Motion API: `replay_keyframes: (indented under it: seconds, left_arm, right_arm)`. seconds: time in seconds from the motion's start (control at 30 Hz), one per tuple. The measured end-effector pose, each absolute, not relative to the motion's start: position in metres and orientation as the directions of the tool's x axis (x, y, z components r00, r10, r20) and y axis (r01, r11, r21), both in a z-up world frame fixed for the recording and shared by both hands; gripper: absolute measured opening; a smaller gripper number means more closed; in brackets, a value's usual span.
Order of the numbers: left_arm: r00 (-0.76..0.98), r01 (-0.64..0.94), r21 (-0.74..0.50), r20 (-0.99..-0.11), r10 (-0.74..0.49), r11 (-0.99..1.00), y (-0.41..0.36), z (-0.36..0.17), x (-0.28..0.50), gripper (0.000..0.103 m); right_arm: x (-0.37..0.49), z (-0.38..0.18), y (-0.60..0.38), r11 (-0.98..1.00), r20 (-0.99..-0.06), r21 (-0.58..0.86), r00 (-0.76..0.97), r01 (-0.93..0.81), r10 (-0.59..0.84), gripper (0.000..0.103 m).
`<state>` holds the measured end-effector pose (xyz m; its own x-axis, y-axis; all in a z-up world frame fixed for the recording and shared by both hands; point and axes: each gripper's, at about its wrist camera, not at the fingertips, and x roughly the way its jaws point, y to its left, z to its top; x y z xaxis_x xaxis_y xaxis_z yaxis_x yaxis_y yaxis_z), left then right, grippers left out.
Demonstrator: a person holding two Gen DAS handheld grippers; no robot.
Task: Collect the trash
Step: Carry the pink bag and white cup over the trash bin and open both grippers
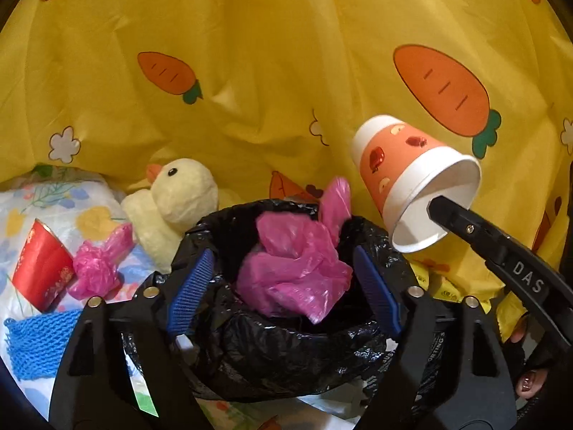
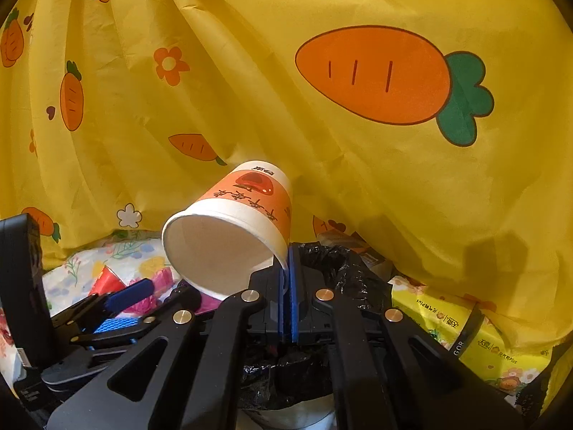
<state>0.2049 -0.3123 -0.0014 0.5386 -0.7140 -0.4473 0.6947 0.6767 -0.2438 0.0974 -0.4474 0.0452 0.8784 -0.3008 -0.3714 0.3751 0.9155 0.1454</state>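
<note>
My left gripper stands open over the bin lined with a black bag. A crumpled pink plastic bag lies loose between its blue pads, in the bin's mouth. My right gripper is shut on the rim of an orange-and-white paper cup. It holds the cup tilted above the bin's right edge. In the left wrist view the same cup hangs at the right on the right gripper. A red paper cup and a second pink bag lie to the left on a floral cloth.
A yellow carrot-print curtain hangs close behind everything. A plush duck sits left of the bin, with a blue mesh cloth nearer me. Yellow tissue packs lie right of the bin. A hand shows at the lower right.
</note>
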Motion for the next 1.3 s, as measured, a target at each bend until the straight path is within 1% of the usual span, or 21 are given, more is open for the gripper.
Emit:
replay_keyframes:
  seconds: [0.07,0.13,0.23,0.4,0.57,0.67,0.8,1.0,1.13,1.3]
  left_arm:
    - [0.564,0.673,-0.255,-0.431,-0.705,0.694,-0.295,0.001,0.205,0.084]
    - [0.619,0.633,-0.244,-0.411,-0.669,0.735,-0.278,0.006,0.204,0.088]
    - [0.674,0.583,-0.258,-0.376,-0.636,0.770,-0.249,0.014,0.195,0.091]
    - [0.737,0.509,-0.290,-0.339,-0.585,0.810,-0.205,0.020,0.175,0.093]
    - [0.775,0.476,-0.276,-0.316,-0.547,0.835,-0.178,0.025,0.159,0.093]
    - [0.788,0.460,-0.265,-0.317,-0.527,0.848,-0.169,0.025,0.153,0.094]
    - [0.789,0.444,-0.264,-0.338,-0.513,0.856,-0.162,0.022,0.151,0.094]
    - [0.827,0.389,-0.209,-0.350,-0.440,0.897,-0.156,0.016,0.147,0.094]
    - [0.827,0.374,-0.226,-0.357,-0.434,0.900,-0.148,0.013,0.148,0.094]
    - [0.834,0.353,-0.227,-0.363,-0.415,0.908,-0.138,0.012,0.147,0.094]
  right_arm:
    - [0.103,0.042,-0.447,0.917,-0.383,0.138,0.874,0.374,-0.299,0.004]
    - [0.108,0.039,-0.447,0.918,-0.395,0.138,0.871,0.372,-0.293,0.004]
    - [0.113,0.036,-0.447,0.919,-0.412,0.133,0.864,0.371,-0.289,0.004]
    - [0.121,0.032,-0.445,0.919,-0.447,0.113,0.846,0.377,-0.292,0.004]
    - [0.132,0.027,-0.440,0.924,-0.493,0.096,0.824,0.370,-0.278,0.004]
    - [0.139,0.021,-0.437,0.931,-0.521,0.108,0.817,0.348,-0.245,0.004]
    - [0.149,0.013,-0.436,0.929,-0.547,0.111,0.802,0.353,-0.239,0.004]
    - [0.158,0.008,-0.435,0.926,-0.573,0.090,0.779,0.367,-0.253,0.004]
    - [0.169,0.002,-0.434,0.930,-0.599,0.078,0.762,0.359,-0.244,0.004]
    - [0.187,-0.011,-0.433,0.934,-0.656,0.033,0.713,0.356,-0.248,0.004]
